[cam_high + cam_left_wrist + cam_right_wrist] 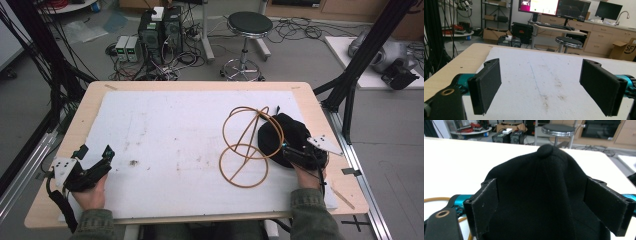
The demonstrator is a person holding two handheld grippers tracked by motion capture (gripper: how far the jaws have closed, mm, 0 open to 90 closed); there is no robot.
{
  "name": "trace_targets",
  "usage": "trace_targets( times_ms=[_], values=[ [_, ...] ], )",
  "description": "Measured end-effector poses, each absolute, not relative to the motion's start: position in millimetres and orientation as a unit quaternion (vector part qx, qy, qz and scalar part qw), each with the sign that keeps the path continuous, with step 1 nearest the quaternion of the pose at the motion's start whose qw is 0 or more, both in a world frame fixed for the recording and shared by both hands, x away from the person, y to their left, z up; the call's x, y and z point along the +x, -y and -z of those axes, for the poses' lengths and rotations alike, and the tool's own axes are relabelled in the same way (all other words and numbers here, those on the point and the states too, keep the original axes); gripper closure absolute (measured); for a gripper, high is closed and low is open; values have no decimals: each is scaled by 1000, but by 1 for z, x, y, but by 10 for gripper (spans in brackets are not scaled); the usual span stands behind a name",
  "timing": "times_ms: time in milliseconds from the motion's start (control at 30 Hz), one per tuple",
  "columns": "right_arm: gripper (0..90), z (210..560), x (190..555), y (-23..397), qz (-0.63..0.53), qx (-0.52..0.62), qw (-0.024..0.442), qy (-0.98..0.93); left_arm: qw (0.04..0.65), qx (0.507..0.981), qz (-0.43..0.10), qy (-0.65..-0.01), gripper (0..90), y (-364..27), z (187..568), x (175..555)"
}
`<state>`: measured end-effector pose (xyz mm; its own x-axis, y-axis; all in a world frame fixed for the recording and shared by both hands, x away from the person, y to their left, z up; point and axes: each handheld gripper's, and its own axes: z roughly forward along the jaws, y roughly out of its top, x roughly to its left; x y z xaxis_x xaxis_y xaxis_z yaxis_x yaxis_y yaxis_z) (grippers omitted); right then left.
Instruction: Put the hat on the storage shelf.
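The right gripper point(292, 151) has its jaws spread wide on either side of a black cap point(544, 195), the cloth sitting between them, not yet pinched. Just off that gripper's left side, touching the cap, lies a hanger of tan wire loops point(247, 147) on the white sheet point(175, 130) covering the surface. Well apart, over the near left corner, the left gripper point(541, 87) stands wide open above bare, stained sheet.

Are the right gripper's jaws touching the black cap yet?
Cannot tell. In the right gripper view the right gripper has its jaws spread wide on either side of the black cap, whose fabric overlaps their inner faces, so neither contact nor a gap shows plainly.
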<state>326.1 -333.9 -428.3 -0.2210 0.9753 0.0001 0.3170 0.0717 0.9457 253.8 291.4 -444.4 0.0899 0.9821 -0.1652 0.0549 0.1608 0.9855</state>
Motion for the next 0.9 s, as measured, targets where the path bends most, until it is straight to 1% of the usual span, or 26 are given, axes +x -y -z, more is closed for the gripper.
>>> trace_targets(
  times_ms=[333, 467, 533, 633, 700, 767, 800, 833, 900],
  values=[
    [122, 431, 332, 340, -455, 544, 326, -625, 551, 490, -421, -528, 174, -292, 445, 254],
    [199, 431, 332, 338, -441, 544, 339, -628, 551, 490, -421, -528, 173, -292, 445, 254],
    [259, 431, 332, 337, -431, 549, 341, -630, 551, 491, -420, -529, 174, -292, 445, 254],
    [448, 432, 333, 340, -443, 552, 308, -636, 551, 491, -418, -529, 172, -292, 445, 254],
    [581, 431, 332, 342, -443, 556, 311, -631, 551, 491, -419, -529, 172, -292, 445, 254],
    [740, 428, 329, 344, -444, 558, 313, -627, 551, 491, -419, -530, 172, -293, 445, 254],
    [799, 427, 328, 346, -450, 558, 309, -625, 552, 491, -418, -529, 173, -293, 445, 254],
    [833, 426, 328, 347, -454, 555, 306, -627, 552, 491, -417, -529, 172, -293, 445, 254],
    [868, 425, 327, 346, -453, 551, 313, -627, 553, 490, -417, -529, 172, -293, 445, 254]
  ],
)
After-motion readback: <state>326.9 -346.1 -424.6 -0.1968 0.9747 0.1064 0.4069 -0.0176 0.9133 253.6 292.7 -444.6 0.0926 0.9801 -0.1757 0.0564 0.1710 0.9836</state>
